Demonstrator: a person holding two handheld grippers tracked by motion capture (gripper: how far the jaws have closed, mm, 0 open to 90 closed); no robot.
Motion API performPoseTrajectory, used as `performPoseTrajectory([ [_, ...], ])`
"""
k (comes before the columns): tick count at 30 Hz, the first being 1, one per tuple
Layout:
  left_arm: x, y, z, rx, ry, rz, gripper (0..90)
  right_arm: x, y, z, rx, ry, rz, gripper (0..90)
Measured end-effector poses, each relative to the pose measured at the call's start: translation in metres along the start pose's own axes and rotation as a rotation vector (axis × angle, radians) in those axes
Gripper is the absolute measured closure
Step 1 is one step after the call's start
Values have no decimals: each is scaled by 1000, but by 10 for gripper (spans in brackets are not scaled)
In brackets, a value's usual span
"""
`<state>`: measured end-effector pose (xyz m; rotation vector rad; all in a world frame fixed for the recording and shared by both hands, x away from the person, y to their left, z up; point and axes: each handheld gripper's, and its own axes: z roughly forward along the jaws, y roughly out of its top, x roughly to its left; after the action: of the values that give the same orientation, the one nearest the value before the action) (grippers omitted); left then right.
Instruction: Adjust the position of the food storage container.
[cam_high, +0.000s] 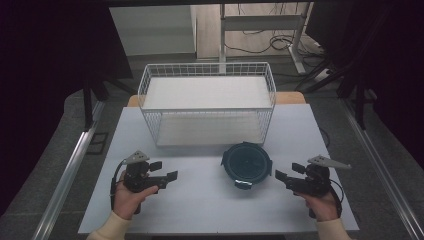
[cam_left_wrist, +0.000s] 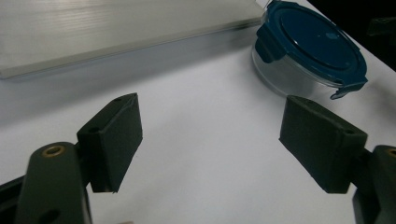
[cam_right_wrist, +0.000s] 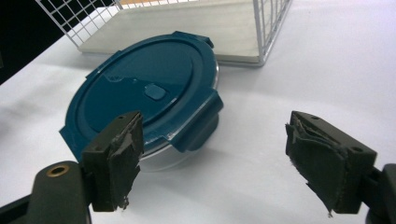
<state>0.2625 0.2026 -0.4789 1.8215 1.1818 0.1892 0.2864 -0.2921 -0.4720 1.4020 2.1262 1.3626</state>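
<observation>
Facing round blue-lidded clear container (cam_high: 246, 164)

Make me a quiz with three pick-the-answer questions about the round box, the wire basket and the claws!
1. Where is the round container?
A. in front of the wire basket
B. inside the basket
C. on the floor

2. What colour is its lid?
A. red
B. dark blue
C. yellow

3. How are the left claw and right claw?
A. both squeezing the container
B. one open, one shut
C. both open and holding nothing

Answers: 1 A, it sits on the white table just before the basket. 2 B, the lid looks dark blue in both gripper views. 3 C, there is only bare table between each pair of jaws.
</observation>
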Motion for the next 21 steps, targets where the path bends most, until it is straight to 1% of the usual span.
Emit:
performPoseTrajectory([
  [2, 1, 0, 0, 2, 2, -6, 206, -3, -1, 0, 8, 1, 3, 202],
  [5, 1, 1, -3, -9, 1, -15, 207, -4, -1, -1, 11, 9, 6, 210],
  [9, 0, 1, -6, -16, 2, -12, 209, -4, 0, -1, 19, 4, 1, 213],
  [11, 0, -1, -6, -10, 1, -6, 210, -4, 0, -1, 25, -1, -1, 214],
  [12, 0, -1, -7, -7, 2, -6, 210, -3, 1, -2, 16, -2, 6, 217],
  [14, 1, -1, -7, -7, -1, -11, 210, -3, 2, -2, 15, 0, 14, 219],
  [18, 1, -2, -6, -1, -6, -5, 211, -4, 0, 1, 23, -7, 10, 224],
  [21, 1, -2, -5, 1, -3, -16, 212, -4, 0, 2, 25, -10, 4, 227],
])
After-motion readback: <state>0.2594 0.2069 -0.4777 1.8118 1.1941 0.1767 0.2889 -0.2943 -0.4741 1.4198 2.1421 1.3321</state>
